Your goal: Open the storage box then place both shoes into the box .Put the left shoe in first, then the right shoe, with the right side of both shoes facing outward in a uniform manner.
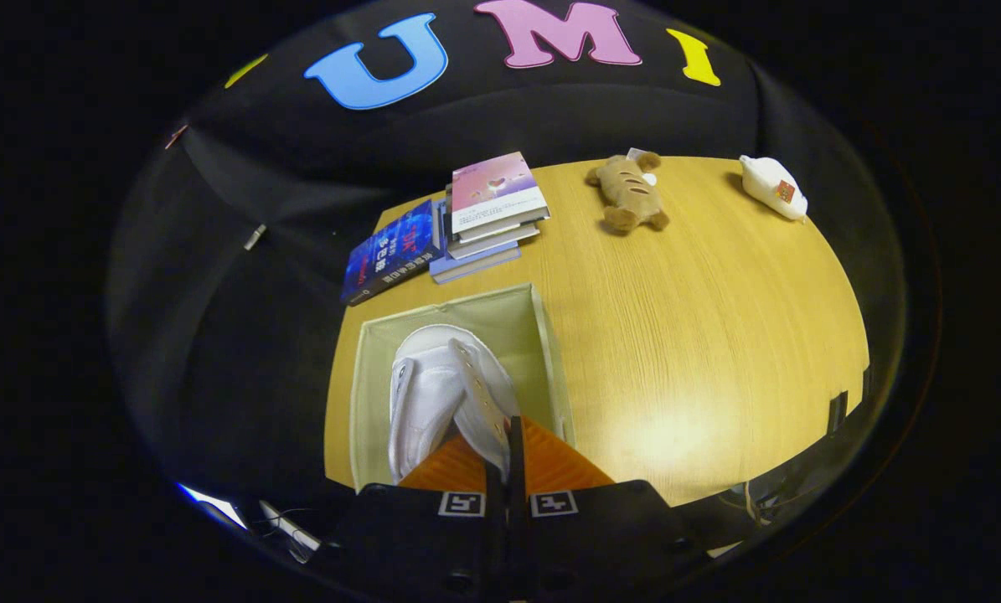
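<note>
A white shoe (433, 385) hangs toe-away from me over the open pale green storage box (550, 335), its body inside the box's walls. My gripper (513, 429) is shut on the shoe's eyelet flap near the collar, with both fingers pressed close together on the thin edge. The heel end of the shoe is hidden behind the fingers. I cannot tell whether the shoe's sole rests on the box's floor. The box stands at the near left part of the wooden table (701, 335).
Beyond the box lies a stack of books (492, 209) with a blue book (391, 251) beside it. A brown plush toy (630, 194) and a white bottle (772, 188) lie at the table's far side.
</note>
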The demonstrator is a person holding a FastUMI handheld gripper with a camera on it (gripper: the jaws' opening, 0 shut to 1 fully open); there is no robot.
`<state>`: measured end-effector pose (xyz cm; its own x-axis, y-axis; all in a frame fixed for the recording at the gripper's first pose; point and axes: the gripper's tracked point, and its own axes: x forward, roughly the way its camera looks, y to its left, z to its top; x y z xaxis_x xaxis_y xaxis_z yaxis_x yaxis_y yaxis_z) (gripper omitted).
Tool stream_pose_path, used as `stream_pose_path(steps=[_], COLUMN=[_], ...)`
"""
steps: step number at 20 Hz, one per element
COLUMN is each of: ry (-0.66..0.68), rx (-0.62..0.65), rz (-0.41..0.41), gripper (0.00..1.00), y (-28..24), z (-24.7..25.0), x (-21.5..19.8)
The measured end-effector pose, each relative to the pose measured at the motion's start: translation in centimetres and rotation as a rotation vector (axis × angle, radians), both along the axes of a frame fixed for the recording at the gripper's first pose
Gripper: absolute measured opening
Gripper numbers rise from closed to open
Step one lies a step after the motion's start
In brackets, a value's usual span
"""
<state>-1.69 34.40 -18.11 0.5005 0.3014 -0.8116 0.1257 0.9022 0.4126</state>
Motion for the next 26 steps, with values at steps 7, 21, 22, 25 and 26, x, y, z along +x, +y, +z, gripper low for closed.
stream_pose_path(steps=[7,21,22,25,26], ry=[-0.074,-0.480,-0.513,-0.608,-0.651], rx=[-0.051,-0.051,-0.048,-0.062,-0.078], rz=[0.046,0.255,0.254,0.241,0.233], gripper=[0.23,0.94,0.94,0.94,0.94], y=[3.4,-3.5,-4.8,-9.6,-11.7], z=[0.3,6.2,6.6,8.5,9.4], x=[0.6,2.1,2.1,2.8,3.0])
